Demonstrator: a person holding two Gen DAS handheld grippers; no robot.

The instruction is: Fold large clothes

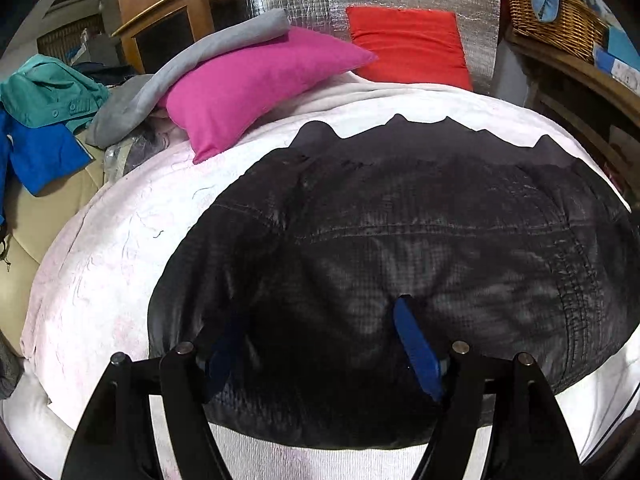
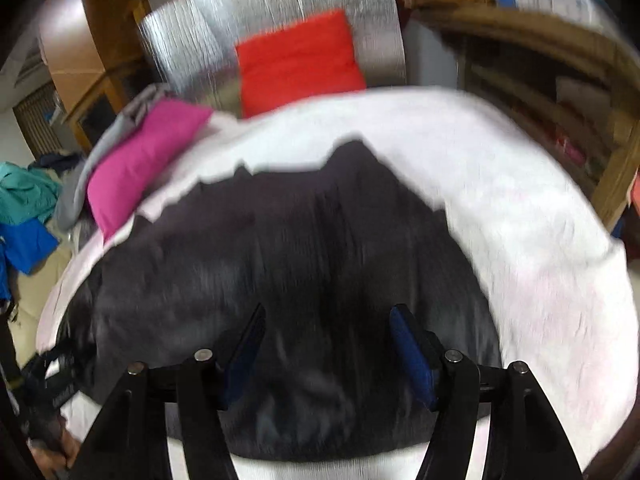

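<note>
A black quilted jacket (image 1: 400, 240) lies on the white-covered bed (image 1: 120, 240); a magenta pillow (image 1: 256, 88) sits at its far-left corner. The left gripper (image 1: 316, 320) and right gripper (image 2: 326, 320) both gape wide, holding nothing.

No readable writing anywhere

From either gripper's view nothing can be read: the white-and-blue boxes (image 1: 624, 68) on the wooden shelf (image 1: 576, 76) carry faint marks too small to make out, and in the blurred right view the boxes' print is smeared past reading.
</note>
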